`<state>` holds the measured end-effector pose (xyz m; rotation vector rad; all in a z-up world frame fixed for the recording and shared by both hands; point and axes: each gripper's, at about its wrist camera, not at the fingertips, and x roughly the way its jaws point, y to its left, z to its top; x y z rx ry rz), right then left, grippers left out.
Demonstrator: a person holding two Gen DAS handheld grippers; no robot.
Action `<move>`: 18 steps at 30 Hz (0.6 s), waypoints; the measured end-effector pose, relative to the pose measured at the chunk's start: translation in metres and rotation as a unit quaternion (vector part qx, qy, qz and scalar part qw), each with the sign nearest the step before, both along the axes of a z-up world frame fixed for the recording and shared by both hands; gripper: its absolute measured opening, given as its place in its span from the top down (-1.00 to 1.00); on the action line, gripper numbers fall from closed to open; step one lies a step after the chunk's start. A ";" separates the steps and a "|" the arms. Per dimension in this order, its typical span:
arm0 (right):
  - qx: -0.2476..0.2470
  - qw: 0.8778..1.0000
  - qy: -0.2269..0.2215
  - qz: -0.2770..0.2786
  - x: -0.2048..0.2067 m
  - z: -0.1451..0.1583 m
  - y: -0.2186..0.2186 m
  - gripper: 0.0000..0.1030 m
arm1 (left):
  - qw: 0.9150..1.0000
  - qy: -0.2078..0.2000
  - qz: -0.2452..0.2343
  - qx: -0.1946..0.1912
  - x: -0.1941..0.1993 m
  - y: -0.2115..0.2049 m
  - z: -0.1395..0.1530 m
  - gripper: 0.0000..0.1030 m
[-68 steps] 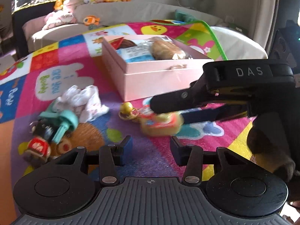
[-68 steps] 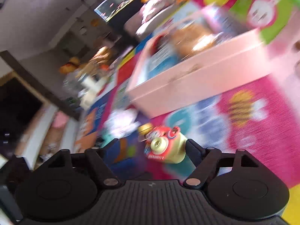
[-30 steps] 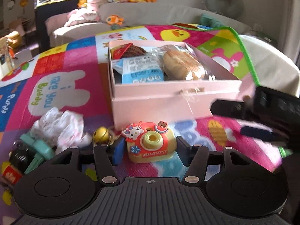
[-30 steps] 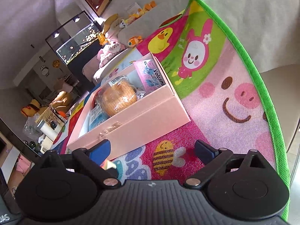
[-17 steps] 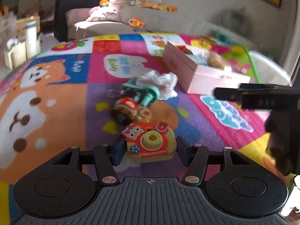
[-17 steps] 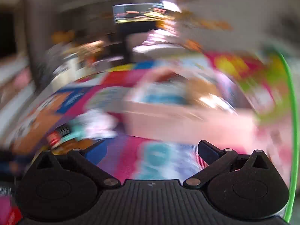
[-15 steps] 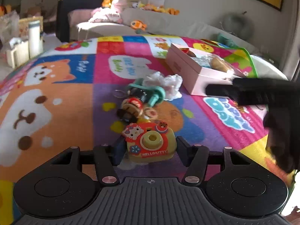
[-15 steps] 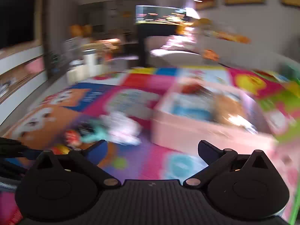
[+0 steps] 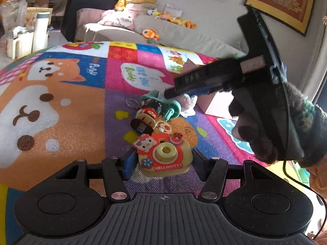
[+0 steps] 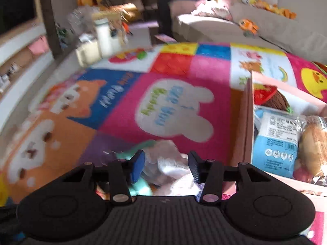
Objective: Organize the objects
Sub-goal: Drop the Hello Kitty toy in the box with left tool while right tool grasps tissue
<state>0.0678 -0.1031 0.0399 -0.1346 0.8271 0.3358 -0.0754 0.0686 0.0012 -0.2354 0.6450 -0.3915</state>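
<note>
My left gripper (image 9: pixel 163 160) is shut on a red and yellow Hello Kitty toy camera (image 9: pixel 163 155), held just above the play mat. Ahead of it lie a red round doll keychain (image 9: pixel 146 116), a teal toy (image 9: pixel 163 104) and a crumpled white cloth (image 9: pixel 188 104). My right gripper (image 10: pixel 166 164) hangs over that cloth (image 10: pixel 171 163), and its jaws are closing with the cloth between the fingers; I see no pad pressing on it. In the left wrist view the right gripper (image 9: pixel 173 90) shows from the side, held by a gloved hand (image 9: pixel 265 122).
An open pink box (image 10: pixel 248 122) at the right holds a blue-white packet (image 10: pixel 273 143), a wrapped bun (image 10: pixel 314 143) and a red item (image 10: pixel 265 96). The colourful mat (image 9: pixel 61 102) spreads to the left. A sofa (image 9: pixel 184 34) with plush toys stands behind.
The left gripper carried the camera from in front of the pink box over to the toy pile. The right gripper swung from the mat's edge to above the white cloth and its jaws narrowed.
</note>
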 end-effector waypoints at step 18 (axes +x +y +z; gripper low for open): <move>0.036 0.996 -0.071 -0.038 -0.141 0.063 -0.129 0.75 | 0.997 -0.008 0.001 0.075 -0.003 -0.021 0.004 -0.21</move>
